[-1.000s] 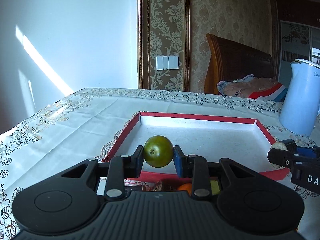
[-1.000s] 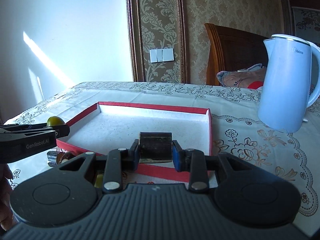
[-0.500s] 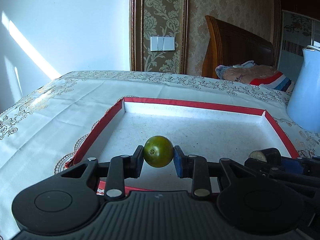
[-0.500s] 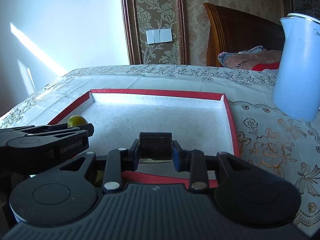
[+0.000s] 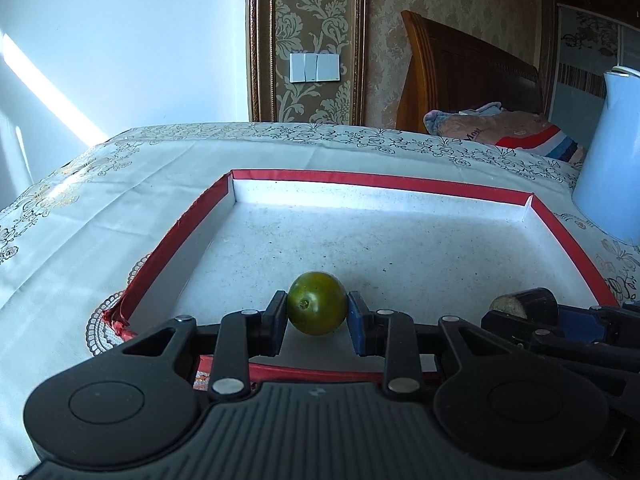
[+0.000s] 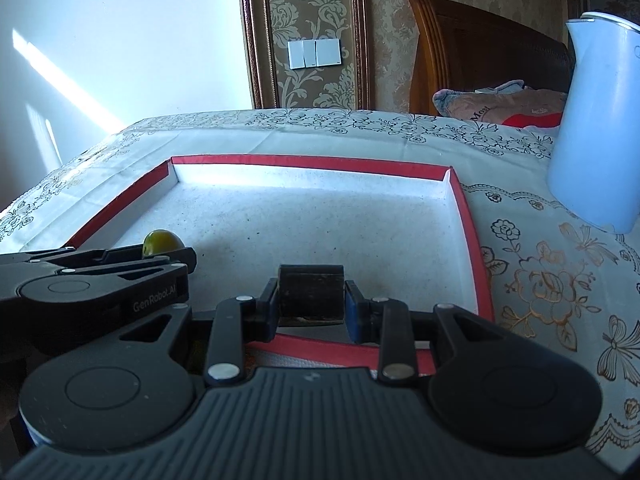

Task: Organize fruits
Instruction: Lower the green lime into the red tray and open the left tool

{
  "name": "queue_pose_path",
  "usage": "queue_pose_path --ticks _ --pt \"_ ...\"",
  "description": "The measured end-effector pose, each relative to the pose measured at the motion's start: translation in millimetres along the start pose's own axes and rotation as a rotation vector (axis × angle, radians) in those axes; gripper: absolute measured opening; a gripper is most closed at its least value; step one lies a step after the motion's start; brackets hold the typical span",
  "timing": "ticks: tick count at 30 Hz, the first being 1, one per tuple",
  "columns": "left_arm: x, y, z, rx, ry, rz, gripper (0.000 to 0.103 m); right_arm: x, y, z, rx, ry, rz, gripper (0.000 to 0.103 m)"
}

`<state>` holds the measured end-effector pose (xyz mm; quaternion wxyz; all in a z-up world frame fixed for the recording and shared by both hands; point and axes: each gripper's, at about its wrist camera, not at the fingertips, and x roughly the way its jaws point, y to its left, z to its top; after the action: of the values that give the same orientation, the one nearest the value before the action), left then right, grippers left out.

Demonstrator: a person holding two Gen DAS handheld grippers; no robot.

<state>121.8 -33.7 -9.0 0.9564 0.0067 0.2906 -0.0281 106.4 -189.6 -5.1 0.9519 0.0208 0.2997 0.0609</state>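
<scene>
Indoors — embroidered tablecloth (image 5: 120,208), red-rimmed tray (image 5: 380,181), white kettle (image 6: 600,120), damask wallpaper (image 5: 316,20)

The right gripper (image 6: 311,300) clamps a dark cylinder (image 6: 311,294) over the near edge of the red tray (image 6: 472,240). At left, the left gripper (image 6: 168,254) holds a green fruit (image 6: 162,242); a white kettle (image 6: 600,120) stands right.

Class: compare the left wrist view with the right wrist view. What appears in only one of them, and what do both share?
Only the left wrist view: the green fruit's stem end and the cut pale end of the dark piece. Only the right wrist view: the kettle's lid and the lettering on the left tongs. Both: the red-edged tray, switch plate, headboard.
</scene>
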Motion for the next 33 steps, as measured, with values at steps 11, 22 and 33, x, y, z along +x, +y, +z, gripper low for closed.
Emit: queue_pose_path --ticks 11,22,33 --pt "-0.3 -9.3 -5.0 0.048 0.007 -0.011 0.031 2.3 -0.3 0.1 0.004 0.019 -0.004 0.031" --pt "-0.7 -10.3 -7.0 0.051 -0.004 0.006 0.031 3.9 -0.9 -0.7 0.015 0.021 -0.001 0.031" --pt "-3.5 -10.6 -7.5 0.058 -0.021 0.042 0.056 0.3 -3.7 -2.9 0.034 0.007 -0.008 0.032"
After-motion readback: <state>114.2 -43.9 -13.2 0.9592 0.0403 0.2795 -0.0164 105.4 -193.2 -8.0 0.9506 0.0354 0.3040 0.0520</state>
